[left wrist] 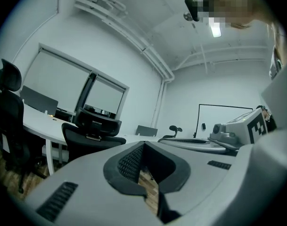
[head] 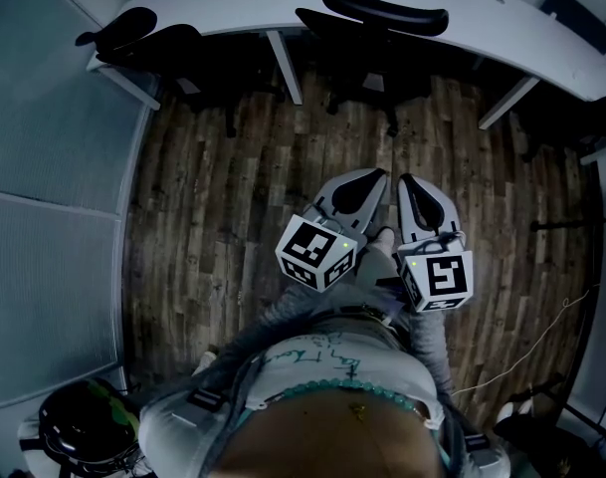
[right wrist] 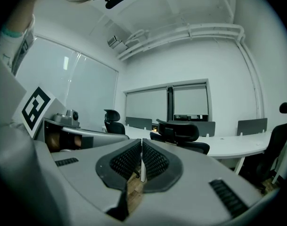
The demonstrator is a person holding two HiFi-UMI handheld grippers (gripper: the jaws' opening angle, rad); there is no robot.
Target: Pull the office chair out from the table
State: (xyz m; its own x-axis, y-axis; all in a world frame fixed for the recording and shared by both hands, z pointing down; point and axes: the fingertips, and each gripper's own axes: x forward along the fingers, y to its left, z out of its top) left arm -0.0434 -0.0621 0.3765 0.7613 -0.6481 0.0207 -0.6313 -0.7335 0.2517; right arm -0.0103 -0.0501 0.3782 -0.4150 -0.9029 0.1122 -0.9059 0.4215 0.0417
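While the head view looks down, the office chair [head: 377, 23] sits tucked under the white surface [head: 233, 6], well apart from the left gripper [head: 374, 179] and right gripper [head: 410, 182]. In the left gripper view, the jaws are pressed together and hold nothing. In the right gripper view, the jaws likewise meet empty, with the chair ahead.

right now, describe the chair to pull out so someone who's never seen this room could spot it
Find the curved white table across the top of the head view. The black office chair is tucked under the middle of its near edge. The other black chair stands at the table's left end; this one is central, its curved headrest showing against the white top.
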